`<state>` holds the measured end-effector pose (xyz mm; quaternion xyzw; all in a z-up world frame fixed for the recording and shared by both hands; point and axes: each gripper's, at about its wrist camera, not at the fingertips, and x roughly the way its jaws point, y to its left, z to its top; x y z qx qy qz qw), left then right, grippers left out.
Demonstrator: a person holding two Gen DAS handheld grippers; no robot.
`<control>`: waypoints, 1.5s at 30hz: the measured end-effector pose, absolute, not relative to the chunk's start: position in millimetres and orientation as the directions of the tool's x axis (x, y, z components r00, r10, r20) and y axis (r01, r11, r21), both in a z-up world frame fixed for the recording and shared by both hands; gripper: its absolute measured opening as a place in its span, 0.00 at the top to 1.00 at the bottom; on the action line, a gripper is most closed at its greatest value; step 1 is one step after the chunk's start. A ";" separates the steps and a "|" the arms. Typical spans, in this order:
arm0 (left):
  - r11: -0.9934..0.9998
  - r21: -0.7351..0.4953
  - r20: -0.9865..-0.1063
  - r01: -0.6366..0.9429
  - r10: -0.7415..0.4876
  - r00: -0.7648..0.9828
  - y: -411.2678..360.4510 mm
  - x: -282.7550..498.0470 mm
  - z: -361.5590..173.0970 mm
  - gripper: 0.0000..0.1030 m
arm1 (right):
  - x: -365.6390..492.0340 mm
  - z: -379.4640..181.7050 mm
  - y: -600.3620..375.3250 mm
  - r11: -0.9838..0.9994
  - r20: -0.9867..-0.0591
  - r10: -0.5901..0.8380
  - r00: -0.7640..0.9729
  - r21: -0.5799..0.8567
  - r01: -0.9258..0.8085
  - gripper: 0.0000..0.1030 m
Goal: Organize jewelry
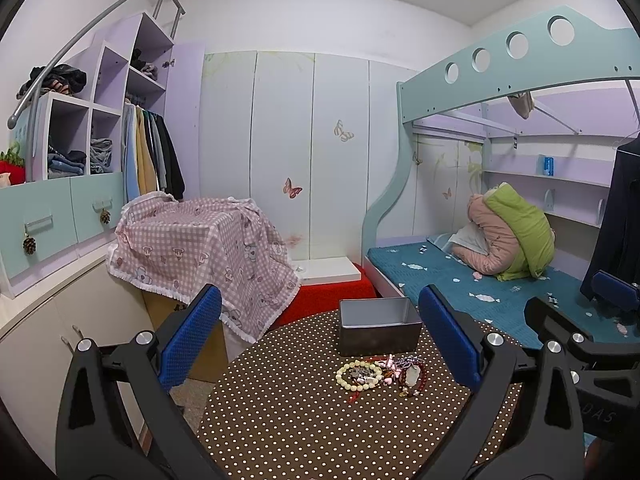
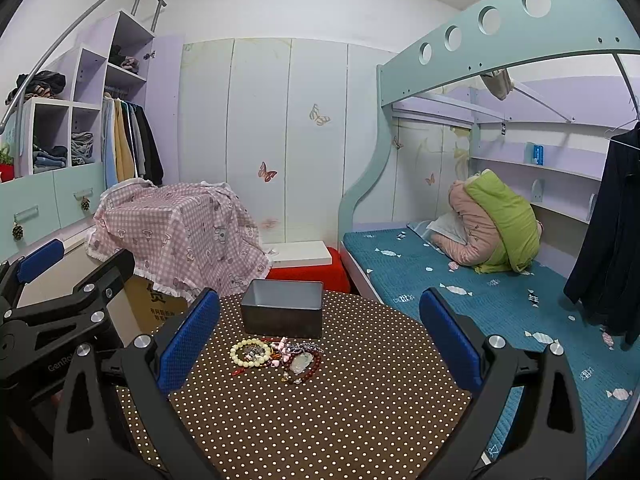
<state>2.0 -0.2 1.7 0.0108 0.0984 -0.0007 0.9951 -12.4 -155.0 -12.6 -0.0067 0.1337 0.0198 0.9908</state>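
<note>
looking at jewelry: we see the jewelry pile (image 1: 380,374) (image 2: 278,358) lying on the table ahead of both tongs, between the spread fingers in each wrist view and touching neither.
cream bracelet: a ring of pale beads (image 1: 359,376) (image 2: 250,353) sits at the pile's left edge.
red beads: a dark red strand (image 1: 416,380) (image 2: 308,368) with a pale pendant lies on the pile's right side.
tin box: we find an open grey metal box (image 1: 380,332) (image 2: 282,314) just beyond the pile, farther from the tongs; its inside looks bare from here.
table: a round brown top with white dots (image 1: 320,432) (image 2: 320,420) lies under both tongs.
left tongs: our left gripper (image 1: 320,344) hangs above the table, blue pads wide apart, holding nothing.
right tongs: our right gripper (image 2: 320,344) is likewise spread wide and holds nothing.
farther out: a pink checked cloth (image 1: 200,248) (image 2: 176,232) lies beyond-left of the tongs, a teal bed (image 1: 500,292) (image 2: 500,300) to the right.
</note>
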 end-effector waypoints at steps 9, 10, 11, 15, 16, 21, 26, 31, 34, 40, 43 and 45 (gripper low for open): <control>1.000 0.026 -0.197 0.002 0.003 0.980 -1.6 2.3 2.1 0.04 | -12.7 -12.6 -154.4 0.999 -0.268 0.038 0.963 -0.007 -0.041 0.07; 1.000 0.027 -0.198 0.002 0.004 0.980 -1.5 3.2 1.8 0.04 | -10.5 -13.1 -160.7 0.999 -0.271 0.037 0.962 -0.005 -0.040 0.07; 1.000 0.027 -0.198 0.002 0.004 0.980 -1.5 3.2 1.6 0.04 | -10.2 -13.6 -160.8 0.999 -0.271 0.037 0.962 -0.005 -0.040 0.07; 1.000 0.029 -0.206 0.002 0.004 0.979 -1.6 6.8 -0.4 0.04 | -7.3 -15.8 -161.9 0.999 -0.277 0.036 0.960 -0.005 -0.039 0.07; 1.000 0.029 -0.206 0.001 0.005 0.979 -2.2 7.4 -1.4 0.04 | -6.2 -16.5 -161.3 0.999 -0.278 0.036 0.960 -0.004 -0.038 0.07; 1.000 0.031 -0.209 0.001 0.005 0.978 -2.6 10.0 -3.6 0.04 | -3.5 -18.6 -160.7 0.999 -0.281 0.036 0.959 -0.005 -0.039 0.07; 1.000 0.024 -0.230 0.014 -0.008 0.973 -1.7 21.9 -8.9 0.04 | 1.4 -20.0 -158.5 0.999 -0.287 0.034 0.957 -0.006 -0.038 0.07; 0.997 -0.013 -0.293 0.082 -0.082 0.952 4.4 45.5 -13.6 0.04 | 16.3 -22.6 -161.5 0.999 -0.297 0.037 0.954 0.006 -0.037 0.07; 0.993 -0.072 -0.357 0.096 -0.116 0.927 16.9 69.3 -20.6 0.04 | 30.6 -28.6 -164.6 0.999 -0.317 0.034 0.948 0.014 -0.031 0.07; 0.985 -0.163 -0.553 0.051 -0.134 0.822 47.3 130.2 -69.5 0.04 | 74.2 -66.7 -178.0 0.999 -0.451 0.040 0.892 0.026 -0.032 0.07; 0.981 -0.193 -0.649 0.032 -0.152 0.745 52.9 162.1 -107.1 0.05 | 93.8 -91.8 -183.1 0.998 -0.520 0.057 0.852 0.043 -0.041 0.07; 0.981 -0.190 -0.697 0.030 -0.156 0.699 51.7 180.2 -129.6 0.05 | 103.8 -102.5 -184.4 0.998 -0.554 0.066 0.830 0.050 -0.045 0.07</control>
